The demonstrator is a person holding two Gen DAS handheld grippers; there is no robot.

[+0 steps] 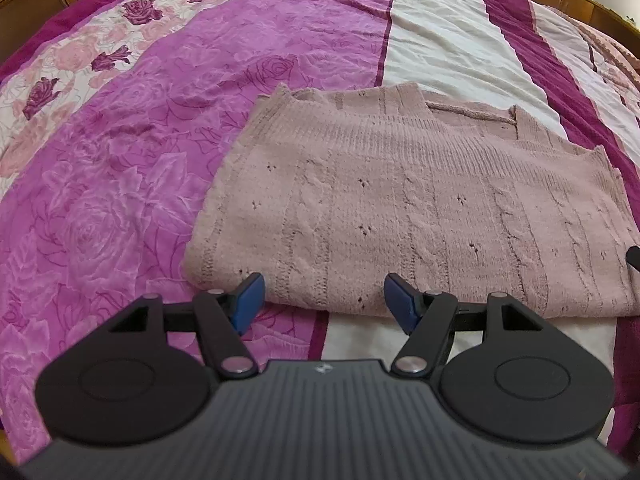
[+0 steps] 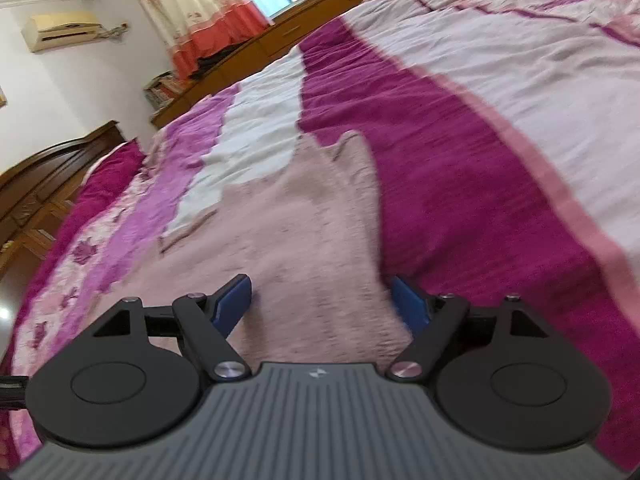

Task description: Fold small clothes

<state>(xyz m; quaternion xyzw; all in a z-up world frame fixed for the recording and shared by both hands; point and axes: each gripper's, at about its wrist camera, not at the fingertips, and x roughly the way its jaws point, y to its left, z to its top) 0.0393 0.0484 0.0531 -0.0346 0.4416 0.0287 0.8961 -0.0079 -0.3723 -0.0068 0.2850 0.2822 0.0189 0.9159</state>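
Note:
A pale pink knitted sweater point(image 1: 420, 208) lies folded flat on the bed, its near folded edge just beyond my left gripper point(image 1: 324, 300). The left gripper is open and empty, its blue pads apart at that edge. In the right wrist view the same sweater point(image 2: 296, 240) stretches away from my right gripper point(image 2: 322, 300), which is open and empty, low over the knit. That view is blurred and tilted. A dark bit of the right gripper shows at the left view's right edge point(image 1: 634, 260).
The bed is covered by a striped quilt point(image 1: 160, 140) of magenta, pink rose print and white bands. Wooden cabinets point(image 2: 40, 208) stand beyond the bed, with a curtained window point(image 2: 224, 12) and an air conditioner point(image 2: 60, 30) on the wall.

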